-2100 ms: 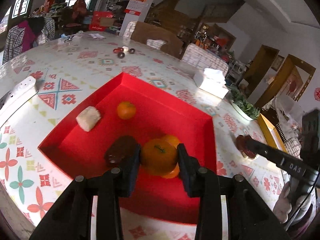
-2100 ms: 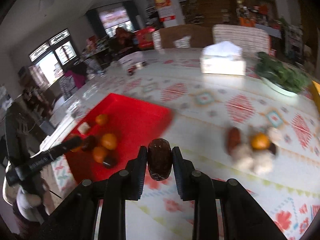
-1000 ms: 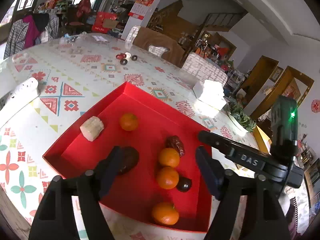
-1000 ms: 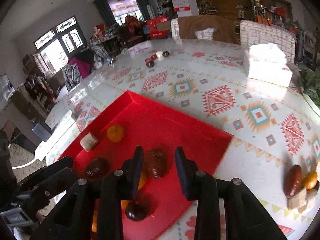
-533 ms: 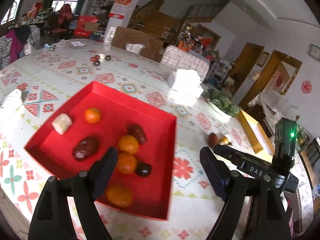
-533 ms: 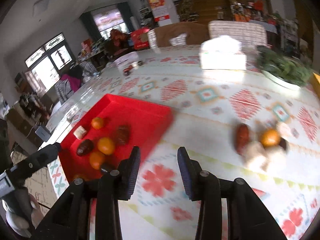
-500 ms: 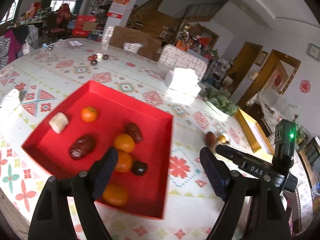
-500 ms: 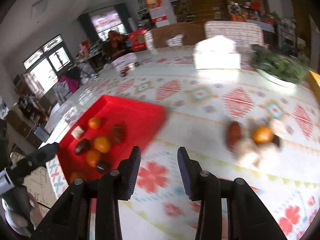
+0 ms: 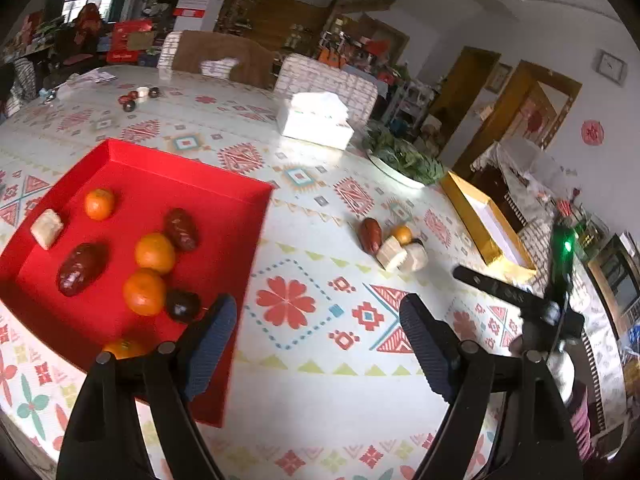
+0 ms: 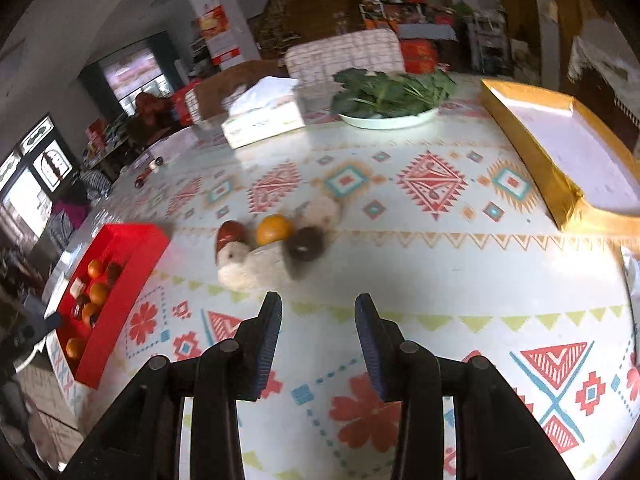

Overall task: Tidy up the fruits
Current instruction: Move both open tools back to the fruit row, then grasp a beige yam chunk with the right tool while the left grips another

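A red tray (image 9: pixel 224 188) on the patterned table holds several oranges (image 9: pixel 154 252), two red dates (image 9: pixel 182 229), a dark fruit (image 9: pixel 182 305) and a pale chunk (image 9: pixel 47 228). A loose pile lies on the table to its right: a red date (image 9: pixel 370 235), a small orange (image 9: pixel 401 234), pale chunks (image 9: pixel 394 254) and a dark fruit. In the right wrist view the pile (image 10: pixel 272 240) sits just beyond my right gripper (image 10: pixel 318 320), which is open and empty. My left gripper (image 9: pixel 316 328) is wide open and empty, above the table by the tray's right edge.
A tissue box (image 9: pixel 316 120), a plate of greens (image 9: pixel 404 160) and a gold box (image 9: pixel 484 220) stand at the far side and right. Small dark items (image 9: pixel 136 96) lie far back left. The right gripper's handle (image 9: pixel 520 300) shows in the left wrist view.
Both grippers have swung right, away from the tray toward the loose pile. Earlier, the left let go of an orange and the right let go of a date in the tray.
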Action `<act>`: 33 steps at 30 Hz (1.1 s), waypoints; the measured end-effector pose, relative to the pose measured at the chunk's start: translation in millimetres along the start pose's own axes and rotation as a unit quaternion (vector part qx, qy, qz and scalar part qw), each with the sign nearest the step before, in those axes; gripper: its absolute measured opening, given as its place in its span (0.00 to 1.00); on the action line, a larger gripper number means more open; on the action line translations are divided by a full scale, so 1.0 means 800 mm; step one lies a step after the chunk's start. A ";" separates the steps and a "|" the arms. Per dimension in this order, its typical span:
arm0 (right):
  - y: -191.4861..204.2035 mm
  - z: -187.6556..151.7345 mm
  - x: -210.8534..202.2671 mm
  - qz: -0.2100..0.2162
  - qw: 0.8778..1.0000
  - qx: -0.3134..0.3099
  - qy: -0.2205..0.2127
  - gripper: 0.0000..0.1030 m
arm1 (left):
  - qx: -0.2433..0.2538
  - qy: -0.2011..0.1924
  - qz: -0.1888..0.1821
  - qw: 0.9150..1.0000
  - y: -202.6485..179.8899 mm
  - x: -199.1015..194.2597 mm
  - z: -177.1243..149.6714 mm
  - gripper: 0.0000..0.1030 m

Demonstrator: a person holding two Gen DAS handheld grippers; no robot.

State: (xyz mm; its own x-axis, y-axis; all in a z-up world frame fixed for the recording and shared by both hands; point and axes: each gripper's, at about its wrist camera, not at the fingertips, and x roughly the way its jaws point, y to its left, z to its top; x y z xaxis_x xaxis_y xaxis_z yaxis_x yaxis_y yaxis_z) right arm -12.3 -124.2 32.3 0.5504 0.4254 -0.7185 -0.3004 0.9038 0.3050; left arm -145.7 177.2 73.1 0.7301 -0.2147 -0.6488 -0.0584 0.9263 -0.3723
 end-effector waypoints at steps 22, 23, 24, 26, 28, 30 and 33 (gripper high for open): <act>0.050 0.012 0.080 0.011 0.997 -0.065 0.028 0.39 | 0.054 0.017 -0.010 0.998 -0.041 0.033 -0.002 0.81; 0.048 0.012 0.079 0.014 0.998 -0.058 0.025 0.37 | 0.056 0.017 -0.011 0.998 -0.043 0.034 -0.001 0.81; 0.044 0.012 0.076 0.021 0.998 -0.047 0.021 0.35 | 0.058 0.017 -0.011 0.998 -0.045 0.036 0.001 0.81; 0.039 0.012 0.068 0.032 0.999 -0.033 0.014 0.34 | 0.063 0.018 -0.011 0.998 -0.051 0.041 0.004 0.81; 0.033 0.011 0.059 0.029 0.999 -0.022 0.004 0.34 | 0.070 0.023 -0.011 0.997 -0.061 0.052 0.008 0.81; 0.026 0.011 0.051 0.030 1.000 -0.010 -0.003 0.34 | 0.076 0.029 -0.015 0.997 -0.070 0.067 0.013 0.81; 0.015 0.013 0.046 0.027 1.000 0.007 -0.008 0.34 | 0.103 0.032 -0.018 0.994 -0.094 0.099 0.020 0.77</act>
State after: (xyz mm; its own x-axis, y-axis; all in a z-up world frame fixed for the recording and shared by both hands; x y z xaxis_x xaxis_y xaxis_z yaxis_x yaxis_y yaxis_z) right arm 12.4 -97.2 15.5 0.5465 0.4739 -0.6905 -0.3190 0.8801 0.3515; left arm -73.1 95.8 60.3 0.6838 -0.2612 -0.6813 0.1122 0.9603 -0.2556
